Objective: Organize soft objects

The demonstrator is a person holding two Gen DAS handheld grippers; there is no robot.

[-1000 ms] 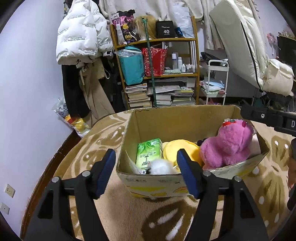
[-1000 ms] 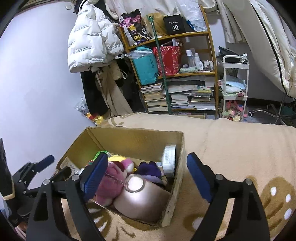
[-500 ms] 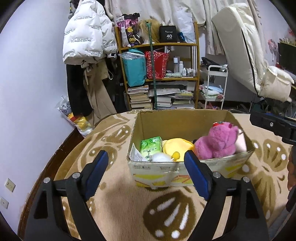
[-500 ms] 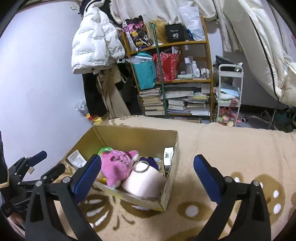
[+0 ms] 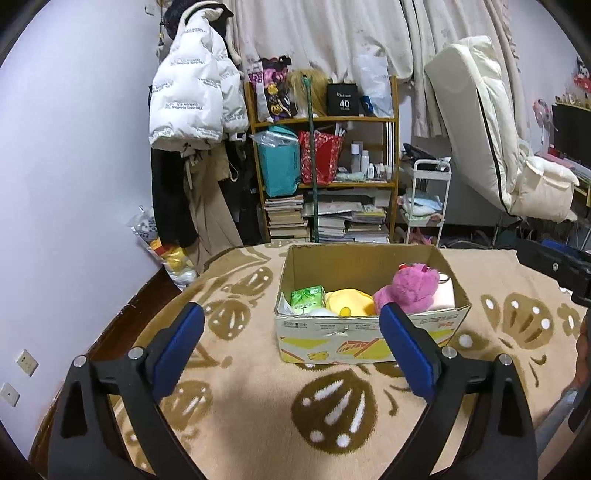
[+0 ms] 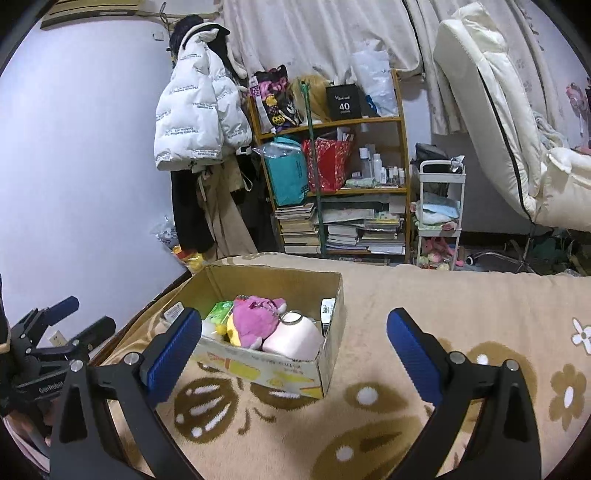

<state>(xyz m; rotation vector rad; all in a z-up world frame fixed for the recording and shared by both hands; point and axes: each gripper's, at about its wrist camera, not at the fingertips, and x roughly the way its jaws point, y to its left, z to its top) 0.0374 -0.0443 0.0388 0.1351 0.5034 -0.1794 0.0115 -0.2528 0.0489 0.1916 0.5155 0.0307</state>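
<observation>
Cardboard box (image 5: 369, 339) sits beyond both empty grippers.

We are in a lived-in bedroom at home: a blanket-covered bed (image 5: 229, 373), a puffer jacket (image 5: 192, 99) hanging, a cluttered bookshelf (image 5: 325, 177), curtains (image 5: 332, 33) behind.

- Left gripper (image 5: 291, 349): black angular frame, blue ribbed pads, silver screws at five and seven o'clock.
- Right gripper (image 6: 293, 349): identical black frame, blue pads, silver screws.
</observation>
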